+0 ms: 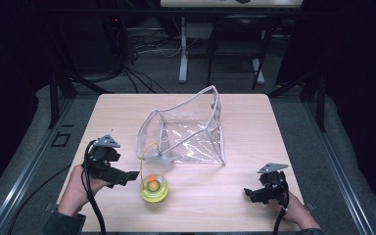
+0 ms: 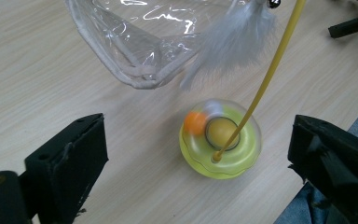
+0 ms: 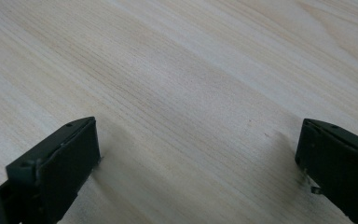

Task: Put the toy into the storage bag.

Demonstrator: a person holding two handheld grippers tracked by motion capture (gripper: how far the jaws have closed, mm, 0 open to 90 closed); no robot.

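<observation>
High view: one clear pouch (image 1: 186, 129) mid-table (image 1: 254, 196); one yellow toy (image 1: 154, 188) near its front corner, just beside the left gripper (image 1: 133, 175); right gripper (image 1: 248, 192) well apart.
Left gripper view: jaws wide, toy between them, untouched; one blurred feather (image 2: 233, 39) on a yellow wand (image 2: 270, 74).
Right gripper view: jaws wide over bare wood.
</observation>
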